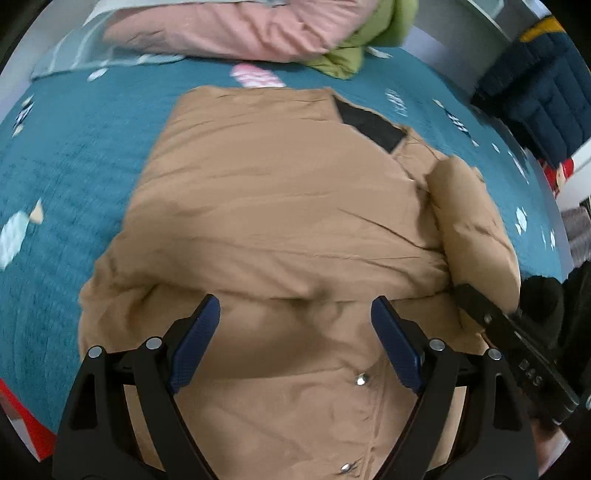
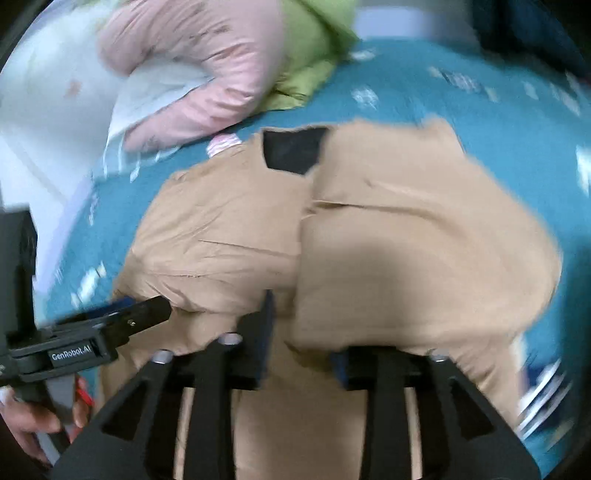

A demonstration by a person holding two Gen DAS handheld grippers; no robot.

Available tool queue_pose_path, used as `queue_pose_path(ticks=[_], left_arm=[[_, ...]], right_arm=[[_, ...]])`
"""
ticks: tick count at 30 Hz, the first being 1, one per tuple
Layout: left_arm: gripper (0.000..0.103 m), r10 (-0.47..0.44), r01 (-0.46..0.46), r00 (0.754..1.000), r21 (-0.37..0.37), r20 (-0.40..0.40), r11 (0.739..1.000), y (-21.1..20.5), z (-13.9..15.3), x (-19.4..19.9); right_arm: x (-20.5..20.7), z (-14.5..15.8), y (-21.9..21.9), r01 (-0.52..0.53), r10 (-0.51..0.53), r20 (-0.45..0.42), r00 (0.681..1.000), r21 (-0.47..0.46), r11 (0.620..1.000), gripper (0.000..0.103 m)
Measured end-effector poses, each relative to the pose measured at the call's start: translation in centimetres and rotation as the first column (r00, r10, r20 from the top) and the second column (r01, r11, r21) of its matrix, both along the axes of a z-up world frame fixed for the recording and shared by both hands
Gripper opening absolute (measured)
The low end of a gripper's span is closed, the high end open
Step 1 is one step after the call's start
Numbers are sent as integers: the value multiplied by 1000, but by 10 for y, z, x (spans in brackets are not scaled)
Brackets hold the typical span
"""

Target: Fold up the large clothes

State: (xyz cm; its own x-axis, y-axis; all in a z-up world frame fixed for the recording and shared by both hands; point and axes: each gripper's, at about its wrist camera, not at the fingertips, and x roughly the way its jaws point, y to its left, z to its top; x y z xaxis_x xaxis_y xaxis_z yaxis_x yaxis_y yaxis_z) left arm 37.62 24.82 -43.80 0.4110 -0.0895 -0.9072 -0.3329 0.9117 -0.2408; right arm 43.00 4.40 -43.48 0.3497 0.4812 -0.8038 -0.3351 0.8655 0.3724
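Nearest, the left gripper (image 1: 295, 332) hangs spread and empty over the tan coat (image 1: 280, 206), the right gripper (image 2: 301, 354) pinches its near fold, and, sides already folded in on the teal bed (image 1: 74, 166), the next move looks like carrying that edge toward the collar.

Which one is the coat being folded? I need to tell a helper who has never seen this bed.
Start at the teal bedspread, which covers the whole bed. The tan padded coat lies across its middle, nearest the tongs. Unlike the pink jacket and green jacket piled at the far edge, it is tan with a black lining patch and metal snaps.
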Motion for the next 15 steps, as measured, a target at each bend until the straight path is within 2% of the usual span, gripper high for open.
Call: queue_pose_path(ticks=[1, 2, 4, 6, 8, 10, 12, 14, 15], left_arm=[[84, 7, -7, 1000, 10, -6, 1000, 3, -1, -2], [84, 11, -11, 1000, 14, -7, 1000, 7, -1, -4], [84, 26, -26, 1000, 11, -7, 1000, 11, -2, -5], [84, 47, -47, 999, -1, -5, 999, 17, -4, -7], [85, 47, -47, 999, -5, -6, 999, 18, -4, -9], [85, 43, -43, 999, 5, -6, 999, 17, -4, -11], [85, 43, -43, 999, 0, -5, 999, 17, -4, -14], [85, 50, -50, 999, -8, -4, 999, 19, -5, -16], [85, 53, -53, 999, -10, -4, 999, 20, -4, -18]], right_arm=[[-2, -2, -13, 72, -70, -37, 997, 58, 996, 46], [-6, -2, -22, 127, -121, -64, 991, 98, 987, 47], [-17, 4, -56, 269, -246, -131, 960, 207, 940, 50], [-25, 14, -86, 379, -348, -155, 925, 279, 882, 53], [-28, 22, -122, 495, -466, -170, 868, 353, 794, 58], [-23, 22, -151, 600, -576, -182, 797, 353, 718, 67], [-9, 4, -174, 698, -640, -280, 716, 303, 648, 69], [6, -25, -188, 743, -629, -397, 668, 315, 591, 69], [9, -34, -193, 764, -635, -427, 644, 309, 566, 69]])
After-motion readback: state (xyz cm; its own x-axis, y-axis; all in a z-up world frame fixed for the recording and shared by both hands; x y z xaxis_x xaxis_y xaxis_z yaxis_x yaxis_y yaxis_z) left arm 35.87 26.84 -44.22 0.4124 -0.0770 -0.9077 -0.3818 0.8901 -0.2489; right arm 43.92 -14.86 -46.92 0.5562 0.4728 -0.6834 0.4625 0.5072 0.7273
